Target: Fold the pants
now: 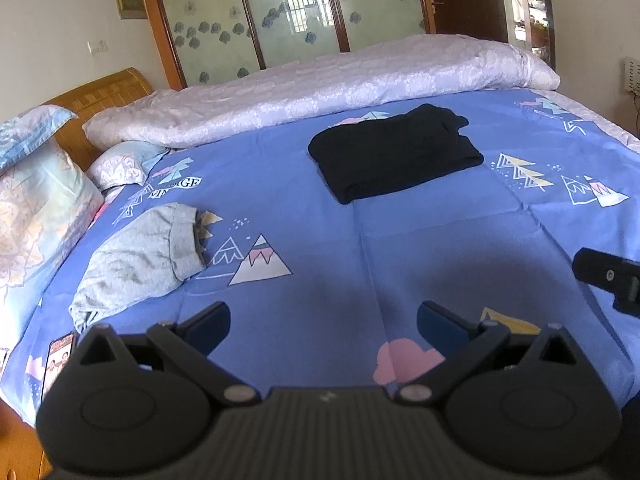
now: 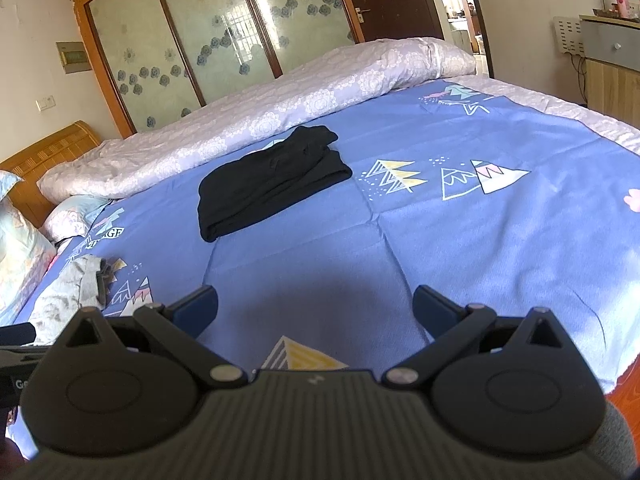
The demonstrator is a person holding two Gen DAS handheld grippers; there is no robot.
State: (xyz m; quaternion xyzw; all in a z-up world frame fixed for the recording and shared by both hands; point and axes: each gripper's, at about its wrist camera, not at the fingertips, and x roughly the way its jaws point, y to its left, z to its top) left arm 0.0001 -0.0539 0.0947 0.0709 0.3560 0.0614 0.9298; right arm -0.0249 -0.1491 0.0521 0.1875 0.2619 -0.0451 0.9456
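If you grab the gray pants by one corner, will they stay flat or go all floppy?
Probably floppy: the gray pants lie crumpled and wrinkled on the blue bedsheet, so they would likely droop. They look thin, so probably light.

The pillow [image 1: 36,208] is cut off by the left edge of the left wrist view, and in the right wrist view only a sliver of it shows. The grey garment [image 2: 68,292] is partly hidden behind the gripper body in the right wrist view, so its full outline cannot be told. The phone [image 1: 60,360] at the bed's near-left corner is half covered by the left gripper's housing; its screen is too small to read. The right gripper [image 1: 608,280] enters the left wrist view only as 1 dark piece, clipped by the right edge. The printed word on the blue sheet [image 1: 320,240] is partly creased and unreadable.
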